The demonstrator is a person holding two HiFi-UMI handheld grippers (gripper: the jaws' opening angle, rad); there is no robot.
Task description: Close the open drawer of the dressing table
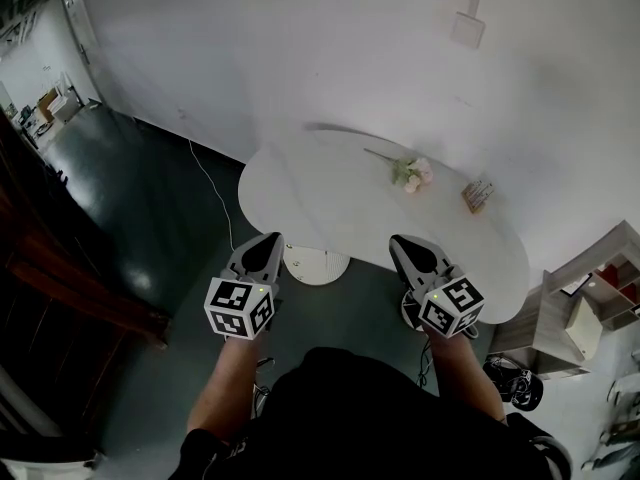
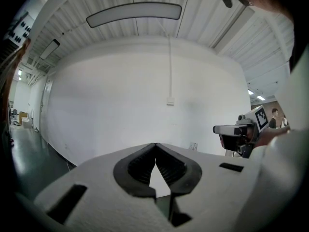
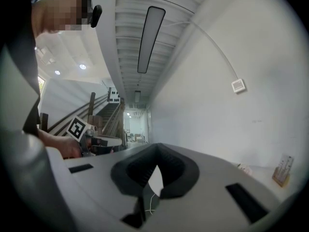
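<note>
The white table [image 1: 330, 198] lies just beyond my left gripper [image 1: 267, 238] and right gripper [image 1: 402, 241]. Both pairs of my jaws are pressed together, empty.

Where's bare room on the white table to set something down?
The table is bare over its left half, from the left rim to the flowers. The near strip ahead of the left tongs and right tongs is bare too. Only clutter: the flowers and a small wooden stand, toward the far right.
</note>
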